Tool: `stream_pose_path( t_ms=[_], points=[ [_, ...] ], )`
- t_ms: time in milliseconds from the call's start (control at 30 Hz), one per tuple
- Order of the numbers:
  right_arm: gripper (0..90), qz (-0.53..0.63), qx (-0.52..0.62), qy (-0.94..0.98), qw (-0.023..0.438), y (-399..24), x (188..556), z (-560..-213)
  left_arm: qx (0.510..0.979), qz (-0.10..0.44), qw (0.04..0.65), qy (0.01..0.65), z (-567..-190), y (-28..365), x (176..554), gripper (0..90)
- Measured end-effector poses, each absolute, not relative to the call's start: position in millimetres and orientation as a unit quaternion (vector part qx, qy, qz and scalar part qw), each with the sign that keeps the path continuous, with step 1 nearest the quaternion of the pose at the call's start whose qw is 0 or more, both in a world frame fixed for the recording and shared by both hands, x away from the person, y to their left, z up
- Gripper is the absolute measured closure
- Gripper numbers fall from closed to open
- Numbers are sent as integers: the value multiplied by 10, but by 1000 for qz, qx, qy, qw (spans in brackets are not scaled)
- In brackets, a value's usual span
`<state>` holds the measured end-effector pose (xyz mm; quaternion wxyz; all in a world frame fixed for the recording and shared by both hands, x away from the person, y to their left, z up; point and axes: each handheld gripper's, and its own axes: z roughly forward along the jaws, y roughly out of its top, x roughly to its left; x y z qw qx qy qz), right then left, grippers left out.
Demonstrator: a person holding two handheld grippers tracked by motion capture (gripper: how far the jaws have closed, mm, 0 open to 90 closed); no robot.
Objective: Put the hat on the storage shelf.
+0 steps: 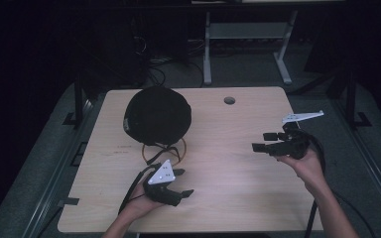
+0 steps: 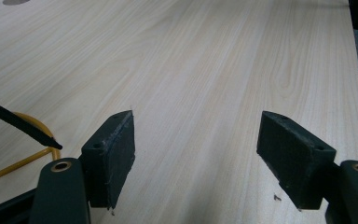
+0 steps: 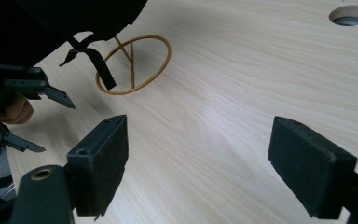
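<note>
Near the table's (image 1: 238, 148) far left corner, a black cap (image 1: 157, 115) hiding most of its yellow wire stand (image 1: 177, 151); both grippers' (image 1: 178, 182) (image 1: 265, 141) fingers spread, empty.

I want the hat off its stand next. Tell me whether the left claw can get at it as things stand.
Probably yes. The left claw is open and empty, with bare table between it and the hat on the yellow wire stand just ahead. Only the dangling strap hangs nearby.
</note>
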<state>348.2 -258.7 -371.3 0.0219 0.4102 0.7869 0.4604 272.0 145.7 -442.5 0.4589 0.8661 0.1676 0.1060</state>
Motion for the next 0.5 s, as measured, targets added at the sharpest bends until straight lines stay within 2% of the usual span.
stream_pose_path(
  t_ms=[500],
  points=[
    [195,455,421,785,12,-2657,3381,-3926,867,107,458,166,-4436,1446,2717,274]
  ],
)
